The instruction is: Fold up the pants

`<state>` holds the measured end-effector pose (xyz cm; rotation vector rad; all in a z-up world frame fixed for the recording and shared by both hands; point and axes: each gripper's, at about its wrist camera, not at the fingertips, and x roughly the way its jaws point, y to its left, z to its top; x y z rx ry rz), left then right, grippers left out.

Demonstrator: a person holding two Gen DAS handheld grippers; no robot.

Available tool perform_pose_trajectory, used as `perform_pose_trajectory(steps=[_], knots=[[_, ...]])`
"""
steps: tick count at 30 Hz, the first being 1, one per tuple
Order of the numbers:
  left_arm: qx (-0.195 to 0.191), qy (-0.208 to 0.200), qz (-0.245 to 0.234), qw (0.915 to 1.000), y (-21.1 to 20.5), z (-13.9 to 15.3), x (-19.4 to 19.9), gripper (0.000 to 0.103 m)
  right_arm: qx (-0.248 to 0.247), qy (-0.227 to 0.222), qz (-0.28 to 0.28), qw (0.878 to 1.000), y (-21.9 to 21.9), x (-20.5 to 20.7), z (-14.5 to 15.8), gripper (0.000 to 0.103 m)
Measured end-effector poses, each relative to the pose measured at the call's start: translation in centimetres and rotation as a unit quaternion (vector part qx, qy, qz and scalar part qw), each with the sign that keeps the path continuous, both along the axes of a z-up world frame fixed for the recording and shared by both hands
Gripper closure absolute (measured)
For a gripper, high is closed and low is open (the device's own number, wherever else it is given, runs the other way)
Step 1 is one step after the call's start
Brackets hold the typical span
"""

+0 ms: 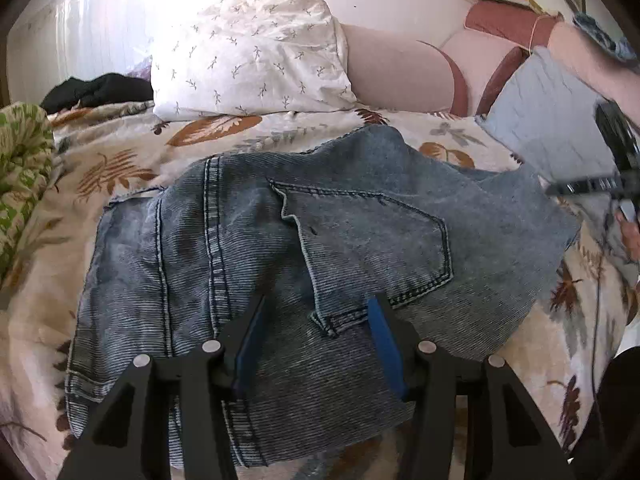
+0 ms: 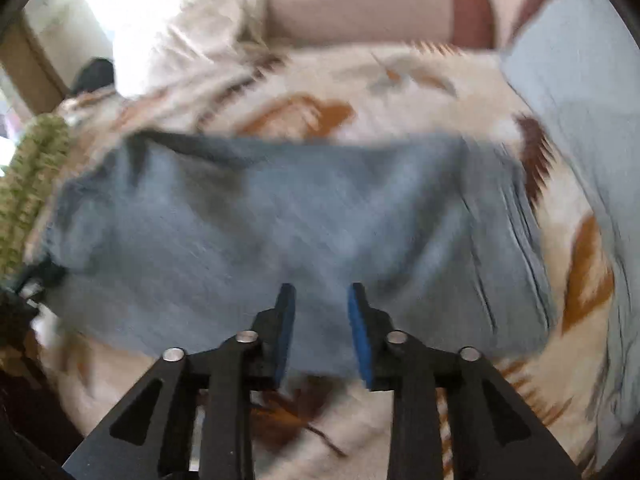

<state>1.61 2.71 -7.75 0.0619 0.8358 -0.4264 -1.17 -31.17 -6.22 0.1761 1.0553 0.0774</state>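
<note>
Blue denim pants (image 1: 304, 248) lie folded into a rough rectangle on a leaf-patterned bedspread (image 1: 120, 168), back pocket (image 1: 372, 240) facing up. In the left wrist view my left gripper (image 1: 316, 312) hangs open just above the near part of the denim, beside the pocket's lower corner, its blue pads (image 1: 384, 340) spread apart. The right wrist view is blurred. There my right gripper (image 2: 320, 300) stands over the near edge of the pants (image 2: 280, 224) with a narrow gap between its pads, and no cloth is pinched between them.
A white twig-print pillow (image 1: 252, 52) and a pink padded headboard (image 1: 400, 72) lie behind the pants. A pale blue quilted cushion (image 1: 548, 128) sits at the right. Green patterned cloth (image 1: 20, 168) and a black garment (image 1: 96, 90) lie at the left. A person's forearm (image 1: 580, 60) enters at the upper right.
</note>
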Motion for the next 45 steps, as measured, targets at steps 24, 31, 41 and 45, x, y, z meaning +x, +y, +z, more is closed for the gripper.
perform_pose_trajectory(steps=[24,31,41,45], knots=[[-0.041,0.037,-0.003,0.9985,0.5,0.7,0.7,0.048,-0.047,0.084,0.224,0.970,17.4,16.9,-3.1,0.092],[-0.043,0.037,0.018,0.9982,1.1,0.7,1.1,0.048,-0.096,0.036,0.151,0.983,17.6,18.7,-1.3,0.096],[-0.043,0.040,0.013,0.9982,0.9,0.9,1.0,0.048,0.069,-0.003,0.190,0.979,15.6,18.1,1.7,0.037],[-0.036,0.041,0.008,0.9985,0.6,0.8,1.1,0.048,0.072,0.040,0.219,0.972,16.4,19.4,-0.6,0.044]])
